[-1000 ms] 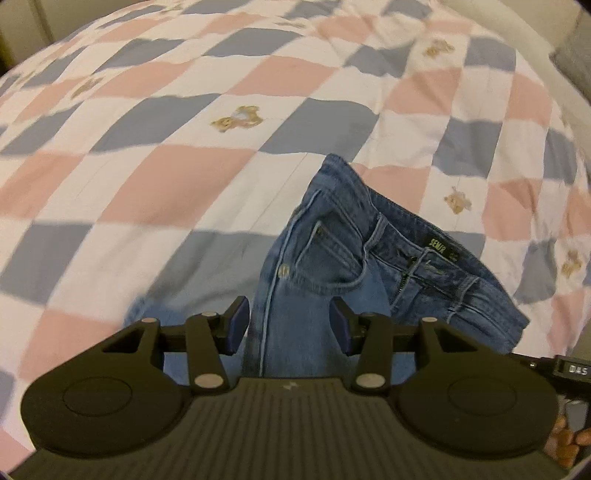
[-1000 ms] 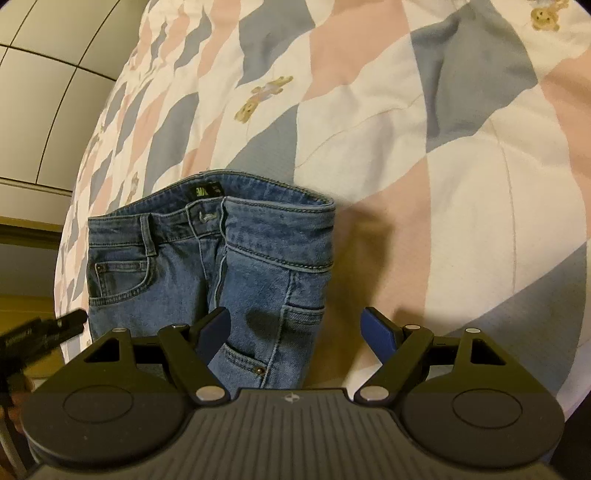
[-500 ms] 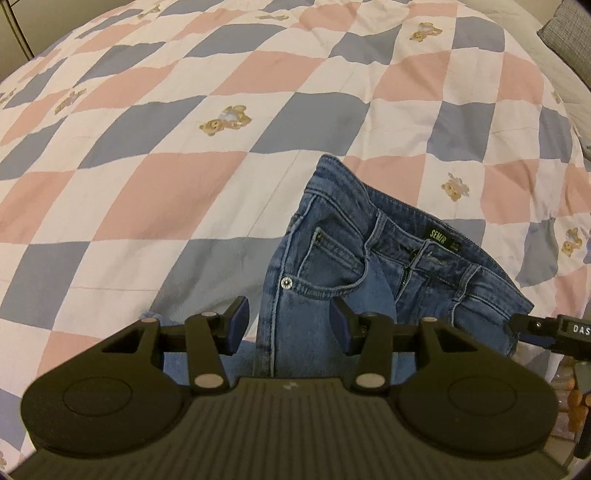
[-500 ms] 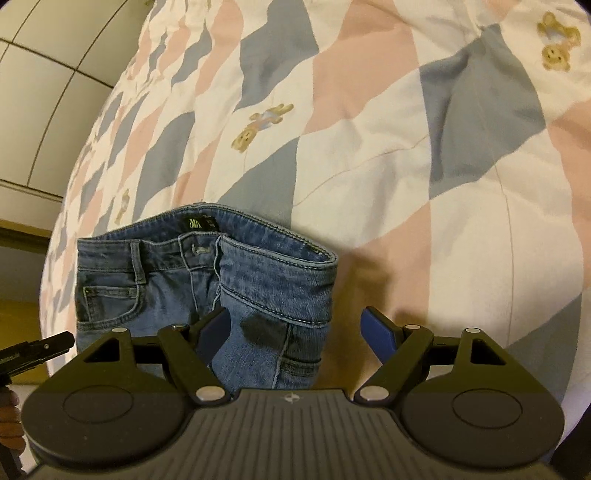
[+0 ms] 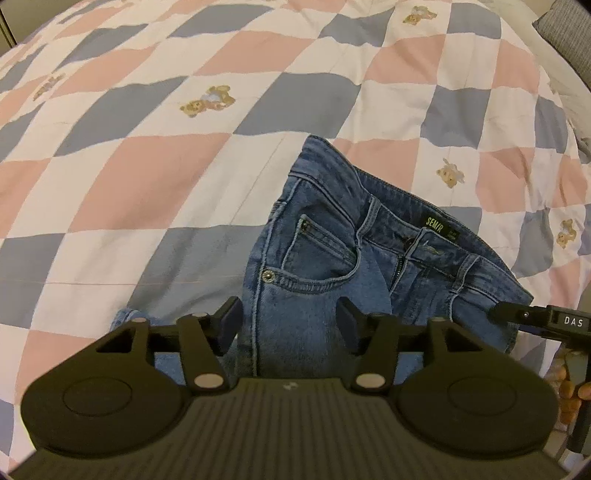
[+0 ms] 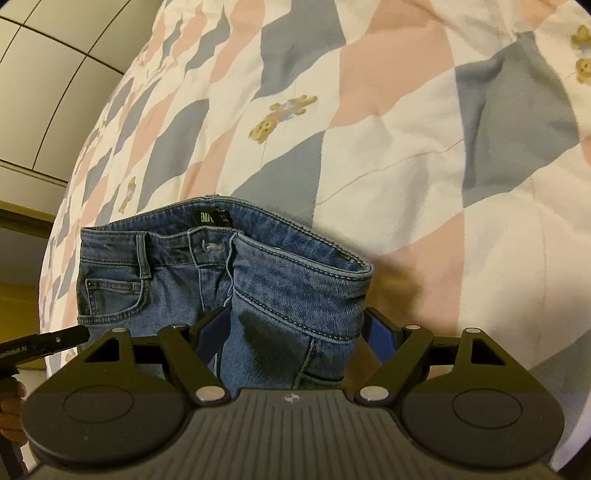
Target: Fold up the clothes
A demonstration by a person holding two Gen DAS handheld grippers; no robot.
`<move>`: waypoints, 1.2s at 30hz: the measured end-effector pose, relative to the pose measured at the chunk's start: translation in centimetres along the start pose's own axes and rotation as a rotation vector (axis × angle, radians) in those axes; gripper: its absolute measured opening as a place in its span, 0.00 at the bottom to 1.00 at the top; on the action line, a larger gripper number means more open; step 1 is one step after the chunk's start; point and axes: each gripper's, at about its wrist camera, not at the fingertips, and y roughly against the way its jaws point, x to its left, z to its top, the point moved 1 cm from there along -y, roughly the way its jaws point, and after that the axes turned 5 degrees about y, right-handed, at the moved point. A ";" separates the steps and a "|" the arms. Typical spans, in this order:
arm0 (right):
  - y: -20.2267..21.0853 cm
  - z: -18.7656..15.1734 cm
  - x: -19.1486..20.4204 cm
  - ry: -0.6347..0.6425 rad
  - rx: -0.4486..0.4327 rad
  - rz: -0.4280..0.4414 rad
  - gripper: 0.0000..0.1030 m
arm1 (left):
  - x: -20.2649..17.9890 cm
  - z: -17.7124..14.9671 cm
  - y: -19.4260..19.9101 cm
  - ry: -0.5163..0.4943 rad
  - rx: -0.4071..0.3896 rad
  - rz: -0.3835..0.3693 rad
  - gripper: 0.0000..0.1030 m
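Note:
Blue jeans point(image 5: 351, 258) lie on the bed with the waistband and its black label farthest from me and the front pockets up. My left gripper point(image 5: 288, 321) is open, low over the hip below the left pocket, with the side seam between its fingers. In the right wrist view the jeans point(image 6: 221, 266) show the other hip raised as a fold. My right gripper point(image 6: 295, 328) is open wide, and that raised denim fills the gap between its blue pads. Each gripper's tip shows in the other view: the right gripper point(image 5: 517, 317) and the left gripper point(image 6: 48, 343).
A quilt point(image 5: 184, 166) of pink, grey-blue and white squares with teddy bears covers the bed all around. A grey cushion point(image 5: 565, 33) sits at the far right corner. Panelled wall point(image 6: 44, 74) rises beyond the bed's left side. A bit of denim point(image 5: 125, 317) pokes out left of my left fingers.
Both grippers have come in closer to the jeans. The right hip fold, which was ahead of the right fingers, now sits between them. Both stayed open.

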 end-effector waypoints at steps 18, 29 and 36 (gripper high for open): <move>10.1 0.4 -0.9 0.025 -0.223 0.235 0.20 | -7.3 4.3 4.0 -0.213 -0.185 0.041 0.09; 22.7 8.6 -11.6 -0.103 -0.447 0.110 0.20 | -25.7 16.7 4.3 -0.501 -0.337 -0.059 0.12; 20.3 13.2 -19.9 -0.277 -0.297 -0.118 0.58 | -34.1 18.4 -2.6 -0.451 -0.299 -0.026 0.35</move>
